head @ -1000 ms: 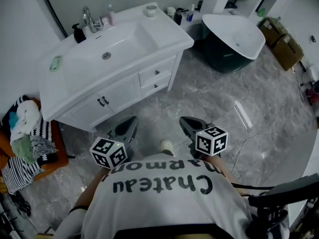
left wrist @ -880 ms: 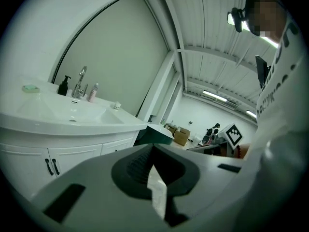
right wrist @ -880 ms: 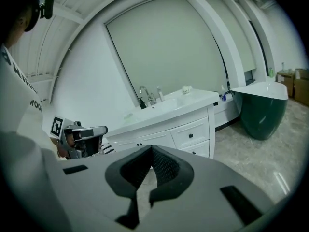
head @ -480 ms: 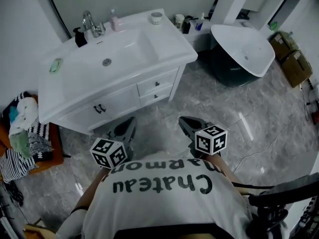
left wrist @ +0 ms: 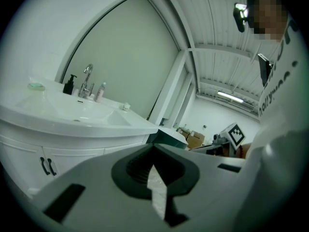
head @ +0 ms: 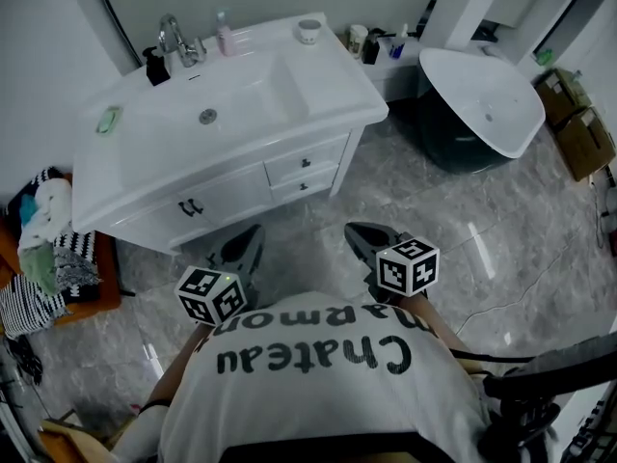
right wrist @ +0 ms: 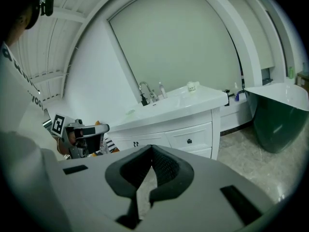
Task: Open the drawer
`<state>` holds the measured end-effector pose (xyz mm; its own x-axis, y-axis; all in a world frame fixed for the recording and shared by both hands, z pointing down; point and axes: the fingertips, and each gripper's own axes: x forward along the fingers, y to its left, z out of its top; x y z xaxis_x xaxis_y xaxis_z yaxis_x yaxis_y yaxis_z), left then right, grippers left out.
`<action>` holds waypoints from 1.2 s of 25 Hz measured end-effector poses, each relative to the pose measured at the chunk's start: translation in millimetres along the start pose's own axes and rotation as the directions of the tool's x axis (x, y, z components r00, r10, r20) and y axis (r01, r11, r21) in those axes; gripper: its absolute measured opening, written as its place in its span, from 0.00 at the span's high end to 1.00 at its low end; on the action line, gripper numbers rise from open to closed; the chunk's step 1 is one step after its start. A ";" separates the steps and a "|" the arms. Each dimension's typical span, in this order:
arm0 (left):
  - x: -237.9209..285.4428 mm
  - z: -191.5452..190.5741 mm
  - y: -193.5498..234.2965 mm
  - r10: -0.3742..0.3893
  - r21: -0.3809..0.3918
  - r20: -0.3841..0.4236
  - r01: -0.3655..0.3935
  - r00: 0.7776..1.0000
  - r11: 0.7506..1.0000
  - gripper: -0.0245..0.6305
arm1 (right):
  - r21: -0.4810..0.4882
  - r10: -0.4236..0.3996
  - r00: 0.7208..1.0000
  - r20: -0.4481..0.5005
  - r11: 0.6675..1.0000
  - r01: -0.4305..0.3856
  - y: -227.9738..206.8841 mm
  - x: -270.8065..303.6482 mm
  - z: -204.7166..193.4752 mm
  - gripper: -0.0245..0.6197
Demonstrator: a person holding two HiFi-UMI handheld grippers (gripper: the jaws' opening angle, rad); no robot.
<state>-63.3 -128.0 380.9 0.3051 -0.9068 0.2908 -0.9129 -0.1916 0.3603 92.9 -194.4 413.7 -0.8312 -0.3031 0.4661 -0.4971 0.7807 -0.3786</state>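
A bathroom with a grey marbled floor (head: 415,201): a white bench (head: 337,90) with a sunken basin stands against the wall, and a dark free-standing tub (head: 482,104) sits to its right. The task's things are in the bench's front, at its right end. An upper drawer (head: 307,159) sits over a lower drawer (head: 304,187), each with a small dark knob, beside a pair of cupboard doors (head: 207,201).

Over the last second the bench has slid a little lower and nearer in the head view, and the tub has drifted to the right. Both grippers keep their place low in that view. So the person has been stepping towards the bench and carrying the grippers along. The strip of floor between the gripper tips and the foot of the bench has narrowed, though they are still well apart from it.

The left gripper (head: 254,231) has its jaws drawn together with nothing between them (only a thin sliver of floor shows through). The right gripper (head: 355,230) is likewise closed and empty. Its own view looks towards the drawer fronts.

Both drawers sit flush, so no pulling has begun and this is still the approach. I cannot tell which drawer is meant. Before a knob can be taken, one gripper would probably have to spread its jaws.
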 end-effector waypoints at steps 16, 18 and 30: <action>12.5 -4.7 13.9 0.033 -0.012 -0.009 -0.033 0.999 0.999 0.95 | 0.023 0.026 0.999 -0.030 0.999 -0.025 -15.8 15.0 -6.3 0.95; 14.3 -5.3 14.3 0.031 -0.013 -0.012 -0.031 0.999 0.999 0.95 | 0.034 0.028 0.999 -0.034 0.999 -0.027 -18.2 16.3 -8.0 0.95; 38.3 -16.4 45.8 -0.054 -0.029 -0.043 0.053 0.998 0.998 0.95 | 0.075 0.060 0.996 -0.066 0.996 -0.055 -48.3 98.8 6.1 0.94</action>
<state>-89.0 -165.3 423.0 0.3651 -0.8783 0.3086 -0.8875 -0.2282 0.4004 33.2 -265.3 473.2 -0.8415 -0.2189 0.4939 -0.4674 0.7533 -0.4626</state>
